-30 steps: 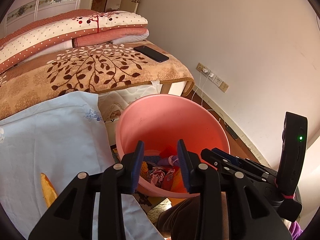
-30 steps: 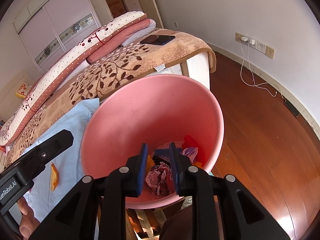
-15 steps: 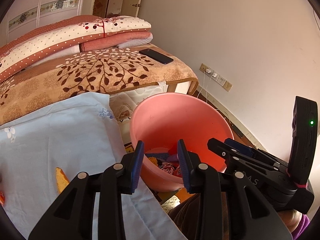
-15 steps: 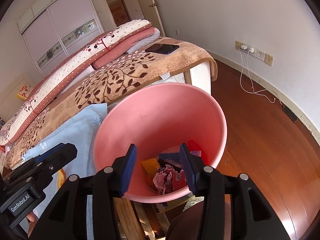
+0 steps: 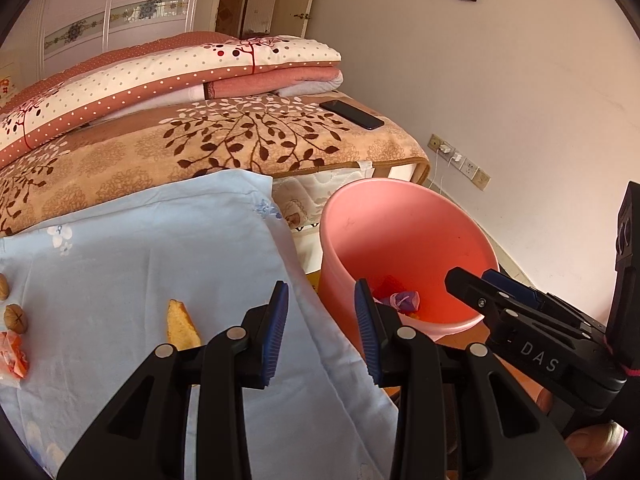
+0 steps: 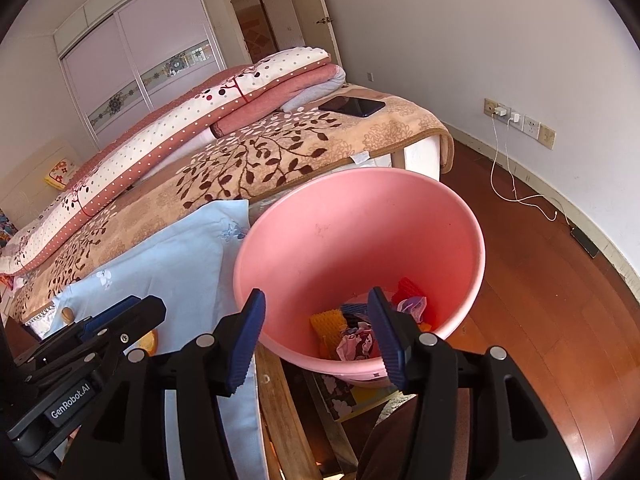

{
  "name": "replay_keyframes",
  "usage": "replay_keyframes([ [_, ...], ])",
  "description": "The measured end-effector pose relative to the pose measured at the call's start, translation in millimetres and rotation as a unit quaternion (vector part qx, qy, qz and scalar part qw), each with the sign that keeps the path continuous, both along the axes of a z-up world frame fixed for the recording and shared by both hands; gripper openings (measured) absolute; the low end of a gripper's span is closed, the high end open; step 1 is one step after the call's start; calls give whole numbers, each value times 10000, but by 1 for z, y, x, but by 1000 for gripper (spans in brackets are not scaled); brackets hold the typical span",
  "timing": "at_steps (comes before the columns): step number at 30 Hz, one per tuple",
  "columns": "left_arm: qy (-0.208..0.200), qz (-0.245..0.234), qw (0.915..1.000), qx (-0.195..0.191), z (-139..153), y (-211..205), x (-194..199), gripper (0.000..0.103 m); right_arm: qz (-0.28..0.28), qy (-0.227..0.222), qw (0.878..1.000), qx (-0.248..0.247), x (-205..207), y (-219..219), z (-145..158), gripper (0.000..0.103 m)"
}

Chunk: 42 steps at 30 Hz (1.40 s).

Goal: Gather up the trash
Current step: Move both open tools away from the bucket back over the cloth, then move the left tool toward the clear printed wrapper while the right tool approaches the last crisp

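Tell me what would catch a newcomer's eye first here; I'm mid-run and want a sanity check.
The big pink bucket beside the bed, with colourful wrappers heaped at its bottom, dominates both views. Left of it, a yellow-orange peel scrap and two walnuts lie on the pale blue cloth. Both the left gripper and right gripper are open and empty.

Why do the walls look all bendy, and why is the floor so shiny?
Left wrist view: the fisheye lens bows the wall and leaves dark corners; the close left tongs look huge. Right wrist view: the wardrobe curves likewise, and the wooden floor shines with soft daylight glare. The pink bucket stays sharp in both.
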<state>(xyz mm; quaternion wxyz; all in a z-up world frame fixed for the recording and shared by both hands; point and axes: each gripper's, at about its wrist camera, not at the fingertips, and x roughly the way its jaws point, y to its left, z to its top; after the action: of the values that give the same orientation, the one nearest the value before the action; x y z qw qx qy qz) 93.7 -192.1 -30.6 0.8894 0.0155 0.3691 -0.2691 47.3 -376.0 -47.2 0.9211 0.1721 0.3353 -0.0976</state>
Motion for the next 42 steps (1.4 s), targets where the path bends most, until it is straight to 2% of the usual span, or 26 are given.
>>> replay_keyframes([
  [7, -7, 332, 9994, 4, -11, 14, -6, 35, 33, -131, 9999, 40, -13, 18, -12, 53],
  [16, 3, 509, 9986, 158, -24, 21, -20, 35, 406, -306, 9987, -65, -27, 33, -20, 53],
  [25, -6, 495, 9986, 176, -29, 20, -27, 35, 648, -218, 9976, 64, -34, 33, -26, 54],
  [35, 158, 465, 9988, -59, -28, 18, -34, 35, 784, -88, 9969, 61, -43, 33, -27, 55],
  [42, 49, 314, 9995, 13, -23, 20, -44, 35, 690, -248, 9973, -50, -54, 39, -16, 65],
])
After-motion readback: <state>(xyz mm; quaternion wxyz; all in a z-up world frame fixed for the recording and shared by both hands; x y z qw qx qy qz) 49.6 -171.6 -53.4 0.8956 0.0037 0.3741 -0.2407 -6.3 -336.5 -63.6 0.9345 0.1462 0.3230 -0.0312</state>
